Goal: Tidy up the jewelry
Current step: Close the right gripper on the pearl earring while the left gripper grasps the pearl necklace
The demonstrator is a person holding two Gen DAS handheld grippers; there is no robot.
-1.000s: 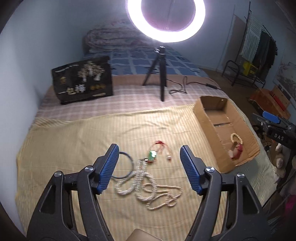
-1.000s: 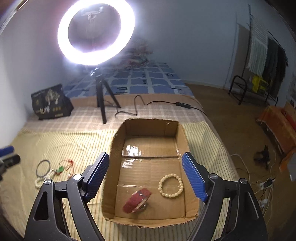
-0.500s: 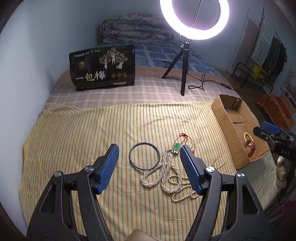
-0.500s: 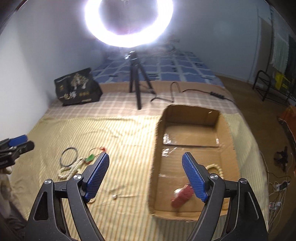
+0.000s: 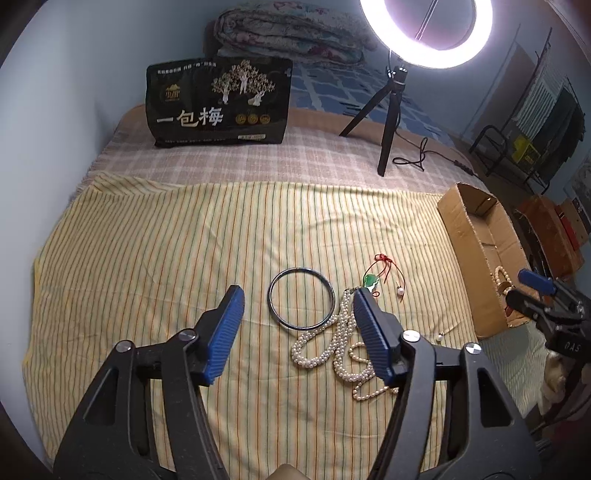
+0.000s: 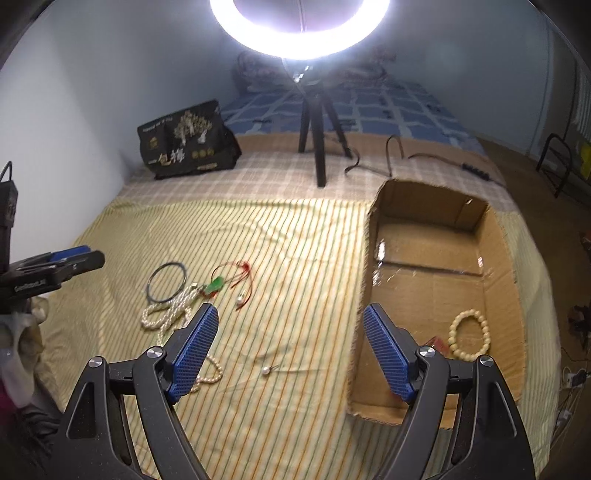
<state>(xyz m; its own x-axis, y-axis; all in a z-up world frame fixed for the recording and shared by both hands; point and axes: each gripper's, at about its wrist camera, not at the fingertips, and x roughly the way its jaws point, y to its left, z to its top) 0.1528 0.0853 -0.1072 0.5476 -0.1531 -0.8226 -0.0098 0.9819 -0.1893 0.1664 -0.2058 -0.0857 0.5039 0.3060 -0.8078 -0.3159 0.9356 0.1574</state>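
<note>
2 tools, left (image 5: 297, 314) and right (image 6: 290, 338) (both spread, holding nothing), above striped yellow bedspread (image 5: 166, 258) under ring light (image 5: 426, 33).

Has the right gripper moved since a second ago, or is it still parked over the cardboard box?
Yes. The right gripper has swung left: the cardboard box, earlier centred between its fingers, now sits to the right, with striped cloth between them.

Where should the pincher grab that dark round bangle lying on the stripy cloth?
Probably the far rim of the dark bangle, coming straight down with one finger inside the ring and one outside. It lies flat, and the pearl necklace crowds its near-right edge.
</note>
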